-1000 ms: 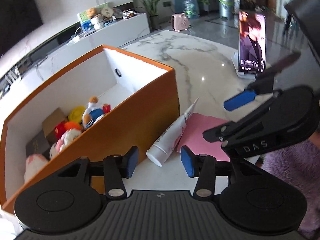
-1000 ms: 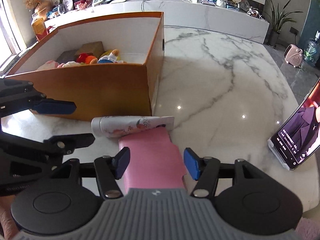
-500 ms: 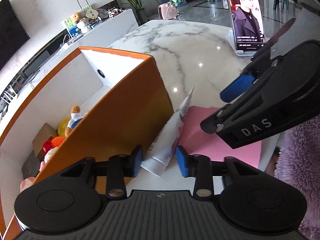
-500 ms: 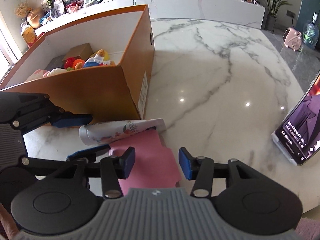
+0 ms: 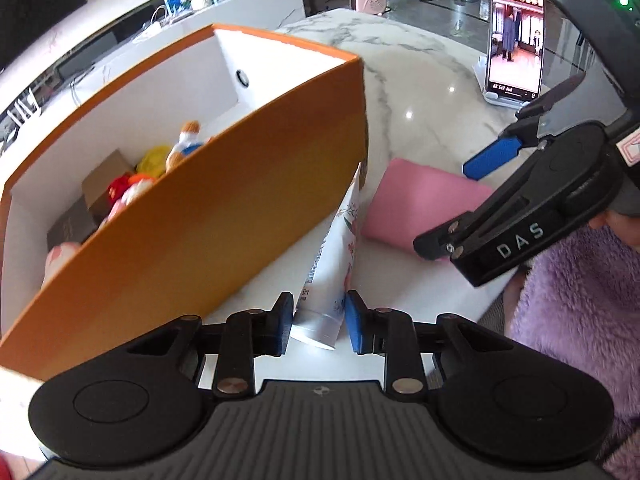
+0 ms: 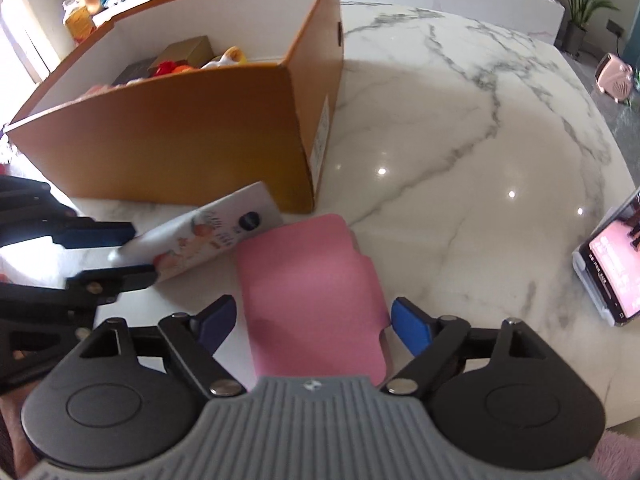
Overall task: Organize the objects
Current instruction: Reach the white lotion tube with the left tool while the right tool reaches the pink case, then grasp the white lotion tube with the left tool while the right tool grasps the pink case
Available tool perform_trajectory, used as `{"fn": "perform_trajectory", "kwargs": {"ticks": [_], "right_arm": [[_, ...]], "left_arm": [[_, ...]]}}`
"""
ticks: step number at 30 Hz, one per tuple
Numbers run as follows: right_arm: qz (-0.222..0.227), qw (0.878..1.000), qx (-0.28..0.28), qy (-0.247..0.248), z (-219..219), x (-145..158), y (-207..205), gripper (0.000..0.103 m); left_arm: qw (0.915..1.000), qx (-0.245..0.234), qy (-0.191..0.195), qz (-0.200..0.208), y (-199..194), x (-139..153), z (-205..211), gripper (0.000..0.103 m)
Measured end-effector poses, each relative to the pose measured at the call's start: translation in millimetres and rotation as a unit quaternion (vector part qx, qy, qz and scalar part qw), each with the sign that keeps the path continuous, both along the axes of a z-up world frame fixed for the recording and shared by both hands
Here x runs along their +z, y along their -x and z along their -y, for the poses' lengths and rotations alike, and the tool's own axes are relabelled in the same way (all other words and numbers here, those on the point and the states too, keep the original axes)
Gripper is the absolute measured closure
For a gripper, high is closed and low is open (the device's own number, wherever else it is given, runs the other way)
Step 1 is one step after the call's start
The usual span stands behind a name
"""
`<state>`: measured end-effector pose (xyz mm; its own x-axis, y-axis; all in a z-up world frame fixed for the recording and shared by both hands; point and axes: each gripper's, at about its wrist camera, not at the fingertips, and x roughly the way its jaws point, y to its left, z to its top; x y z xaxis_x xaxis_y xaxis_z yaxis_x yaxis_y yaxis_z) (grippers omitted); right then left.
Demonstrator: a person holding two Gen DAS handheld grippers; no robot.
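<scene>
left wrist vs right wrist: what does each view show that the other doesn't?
Left wrist only: the left gripper fingers closed on the cap end of the white tube, and the person's purple fleece sleeve.

Right wrist only: the right gripper fingers spread wide on either side of the pink pouch, and the label on the box's end.

Both: orange box with toys, marble table, propped phone.

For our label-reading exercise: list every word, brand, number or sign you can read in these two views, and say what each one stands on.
"DAS": white letters on the black arm of the right tongs.
Print on the white tube, held by the left tongs: floral design, dark round logo, too blurred to read.
White sticker on the orange box: too small to read.
Caption on the phone screen: too small to read.
</scene>
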<state>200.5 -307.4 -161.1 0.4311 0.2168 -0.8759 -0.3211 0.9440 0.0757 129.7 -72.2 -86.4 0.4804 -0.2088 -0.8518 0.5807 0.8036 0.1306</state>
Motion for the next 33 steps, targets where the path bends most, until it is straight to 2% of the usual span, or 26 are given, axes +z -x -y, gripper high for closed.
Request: {"fn": "perform_trajectory", "kwargs": {"ticks": [4,10,13,19,25,33], "right_arm": [[0.003,1.0,0.011,0.014,-5.5,-1.9,-1.4,0.017],[0.005,0.999,0.017,0.029,-9.5,-5.0,-2.6,0.016],[0.004,0.999,0.019,0.032,-10.1,-7.1,-3.7,0.016],[-0.005,1.0,0.012,0.023,-7.6,-10.8,-9.8,0.016],[-0.002,0.999,0.007,0.031,-8.4,-13.7,-15.2,0.016],[0.003,1.0,0.009,0.028,-7.8,-11.8,-14.7,0.02]], "left_arm": [[0.9999,0.009,-0.003,-0.013,4.5,2.1,-8.9,0.07],[0.9999,0.0,-0.011,-0.004,0.2,0.0,-1.6,0.069],[0.9998,-0.01,-0.018,-0.003,-4.8,-3.8,5.6,0.061],[0.9995,-0.023,-0.021,-0.002,-12.1,-8.2,15.8,0.058],[0.9988,-0.036,-0.032,0.003,-18.5,-15.3,22.7,0.059],[0.9997,-0.015,-0.014,-0.011,-20.0,-16.7,20.2,0.064]]}}
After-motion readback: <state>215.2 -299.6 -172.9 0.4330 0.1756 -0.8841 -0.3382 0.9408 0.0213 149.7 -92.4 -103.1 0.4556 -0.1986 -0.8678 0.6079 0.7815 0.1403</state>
